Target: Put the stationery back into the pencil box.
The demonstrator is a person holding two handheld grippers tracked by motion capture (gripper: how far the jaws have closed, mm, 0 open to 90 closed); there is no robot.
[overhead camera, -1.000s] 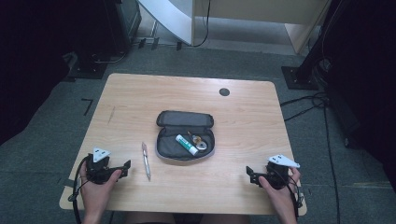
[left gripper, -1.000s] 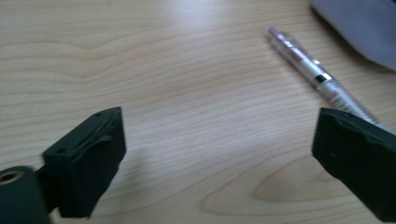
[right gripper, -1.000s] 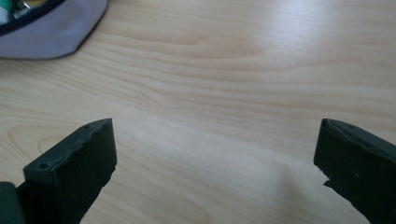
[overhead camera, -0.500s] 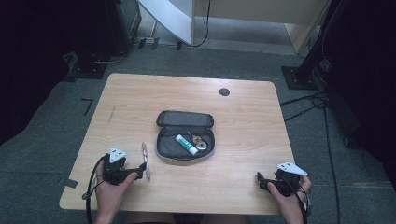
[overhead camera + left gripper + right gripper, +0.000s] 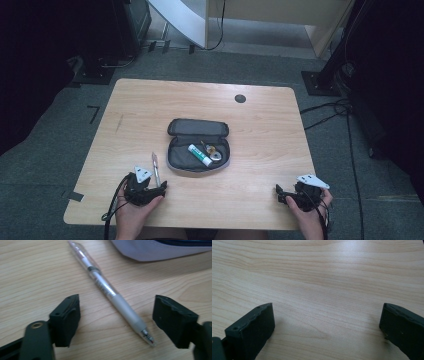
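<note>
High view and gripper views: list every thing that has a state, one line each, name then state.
Case: unzipped, lying open on the table.
Pen: flat on the table, between the left gripper's jaws, not yet pinched.
Glue stick: lying in the case, capped.
Left gripper: open, jaws have just been closing around the pen.
Right gripper: open, nothing between its jaws.
</note>
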